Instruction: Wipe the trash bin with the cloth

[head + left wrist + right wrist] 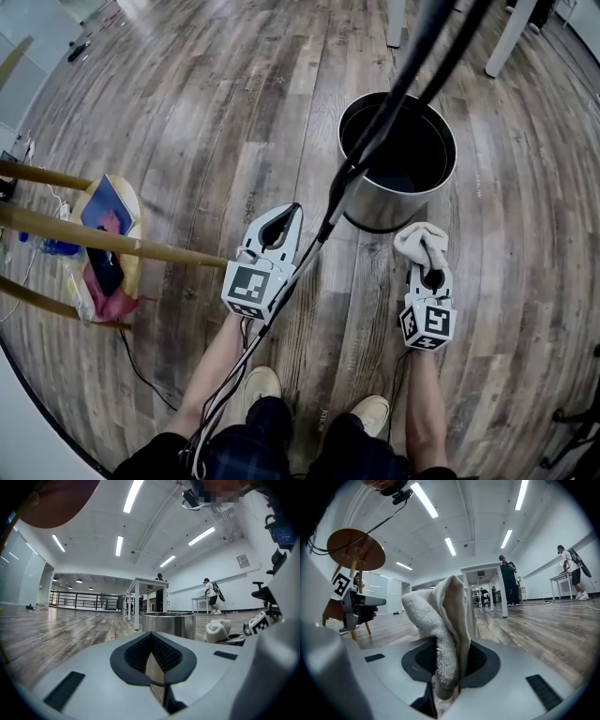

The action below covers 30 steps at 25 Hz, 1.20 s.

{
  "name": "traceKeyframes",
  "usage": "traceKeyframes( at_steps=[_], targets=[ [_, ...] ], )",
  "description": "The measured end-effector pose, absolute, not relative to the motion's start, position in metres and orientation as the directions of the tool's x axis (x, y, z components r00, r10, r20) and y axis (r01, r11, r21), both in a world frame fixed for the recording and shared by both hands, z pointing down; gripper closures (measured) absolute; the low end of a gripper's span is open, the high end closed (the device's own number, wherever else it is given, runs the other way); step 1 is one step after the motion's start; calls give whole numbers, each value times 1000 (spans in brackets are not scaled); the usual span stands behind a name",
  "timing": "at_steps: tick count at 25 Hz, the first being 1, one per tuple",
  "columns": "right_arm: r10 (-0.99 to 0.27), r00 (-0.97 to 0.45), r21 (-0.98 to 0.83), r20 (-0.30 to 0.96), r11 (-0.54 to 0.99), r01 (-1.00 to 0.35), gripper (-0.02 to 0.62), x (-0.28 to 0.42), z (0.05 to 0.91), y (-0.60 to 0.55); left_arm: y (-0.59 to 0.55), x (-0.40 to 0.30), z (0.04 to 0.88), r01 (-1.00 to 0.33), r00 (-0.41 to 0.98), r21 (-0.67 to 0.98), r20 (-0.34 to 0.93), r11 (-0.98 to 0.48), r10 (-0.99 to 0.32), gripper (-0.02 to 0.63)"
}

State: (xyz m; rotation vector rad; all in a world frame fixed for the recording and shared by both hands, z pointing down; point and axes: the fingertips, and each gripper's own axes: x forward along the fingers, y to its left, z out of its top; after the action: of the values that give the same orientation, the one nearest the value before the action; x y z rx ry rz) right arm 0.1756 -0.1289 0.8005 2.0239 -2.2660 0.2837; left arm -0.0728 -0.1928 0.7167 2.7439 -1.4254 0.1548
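Note:
The round metal trash bin [398, 159] stands upright on the wood floor, its dark inside showing. My right gripper [429, 267] hovers just in front of the bin's near right side, shut on a white terry cloth [421, 243] that bulges out past its jaws. In the right gripper view the cloth [445, 625] fills the space between the jaws of that gripper [447, 677]. My left gripper [289, 217] is level with it, left of the bin, shut with nothing held. The left gripper view shows the bin [169, 623] ahead of the left gripper [152, 660], with the cloth [216, 631] to its right.
A wooden stool [94, 239] stands at the left over a bag of coloured items [105, 246]. Black cables [398, 80] hang across the bin in the head view. White table legs [511, 37] rise at the far side. People stand far off [208, 597].

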Motion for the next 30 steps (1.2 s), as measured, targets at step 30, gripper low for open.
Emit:
traceKeyframes(
  at_steps=[30],
  targets=[
    [-886, -370, -121, 280, 350, -929, 500, 3, 897, -202, -209, -120, 716, -875, 484, 19, 92, -484, -870, 611]
  ],
)
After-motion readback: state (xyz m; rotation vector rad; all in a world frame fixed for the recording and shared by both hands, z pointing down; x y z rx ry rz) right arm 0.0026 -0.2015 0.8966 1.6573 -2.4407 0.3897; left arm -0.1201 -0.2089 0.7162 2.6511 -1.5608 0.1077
